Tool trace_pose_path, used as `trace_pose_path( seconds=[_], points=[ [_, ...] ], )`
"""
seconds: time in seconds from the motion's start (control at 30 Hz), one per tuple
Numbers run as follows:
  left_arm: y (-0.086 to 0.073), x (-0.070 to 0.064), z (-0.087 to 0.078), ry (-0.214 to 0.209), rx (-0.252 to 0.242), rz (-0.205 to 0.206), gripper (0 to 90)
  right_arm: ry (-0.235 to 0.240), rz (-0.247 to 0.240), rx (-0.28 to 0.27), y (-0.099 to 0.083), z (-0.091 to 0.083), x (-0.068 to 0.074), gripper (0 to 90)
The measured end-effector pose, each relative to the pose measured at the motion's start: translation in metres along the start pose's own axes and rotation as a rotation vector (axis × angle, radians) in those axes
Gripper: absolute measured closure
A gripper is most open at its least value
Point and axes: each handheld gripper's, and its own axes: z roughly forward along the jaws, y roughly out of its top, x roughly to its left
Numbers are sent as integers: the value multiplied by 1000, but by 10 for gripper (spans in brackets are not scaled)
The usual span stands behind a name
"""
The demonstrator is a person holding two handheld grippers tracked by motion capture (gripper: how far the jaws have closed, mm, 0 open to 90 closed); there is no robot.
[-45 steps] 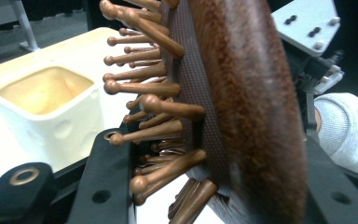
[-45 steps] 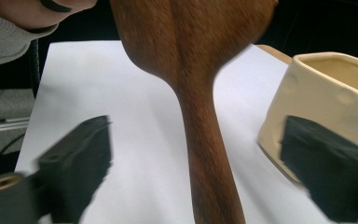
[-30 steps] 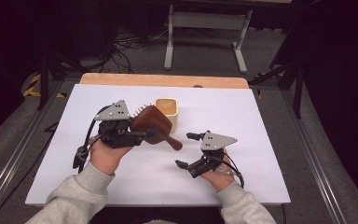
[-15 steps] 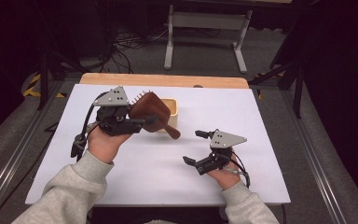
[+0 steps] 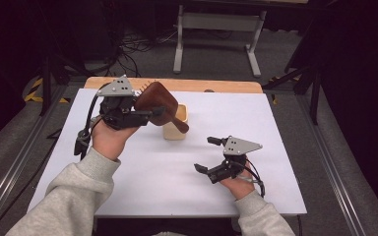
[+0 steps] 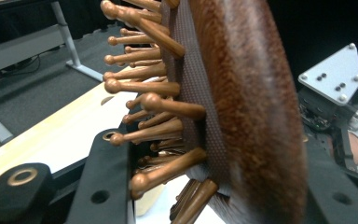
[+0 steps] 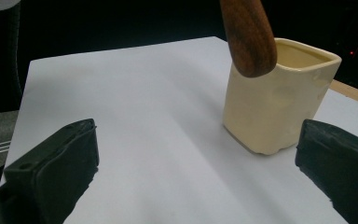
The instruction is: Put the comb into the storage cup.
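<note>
Your desk (image 5: 142, 177) is covered by a white sheet, with a strip of pale wood showing along its far edge. Directly on the white surface stands one cream, square-sided cup (image 5: 176, 128), upright, toward the far middle.

The hairbrush (image 5: 156, 100) in my left gripper (image 5: 128, 114) is dark reddish-brown wood; its pins (image 6: 158, 100) are lighter copper-brown with rounded tips, set in a brown woven-textured cushion (image 6: 193, 88). The square cup (image 5: 176, 124) at the far centre is pale cream yellow. The table sheet (image 5: 177, 172) is plain white, with a light wood edge (image 5: 197, 85) at the far side. My right gripper (image 5: 215, 156) is black with a grey plate (image 5: 241, 145). My sleeves (image 5: 64, 196) are light grey.
</note>
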Motion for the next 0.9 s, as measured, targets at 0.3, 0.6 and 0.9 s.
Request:
trace_pose_path(
  seconds=[0.3, 0.6, 0.9],
  points=[
    [6, 10, -1, 48, -21, -15, 571, 4, 0, 1, 0, 0, 0, 0],
    [9, 23, 3, 100, -17, -36, 570, 7, 4, 1, -1, 0, 0, 0],
    [12, 31, 12, 121, -6, -49, 569, 11, 7, -3, -1, 0, -1, 0]
  ],
)
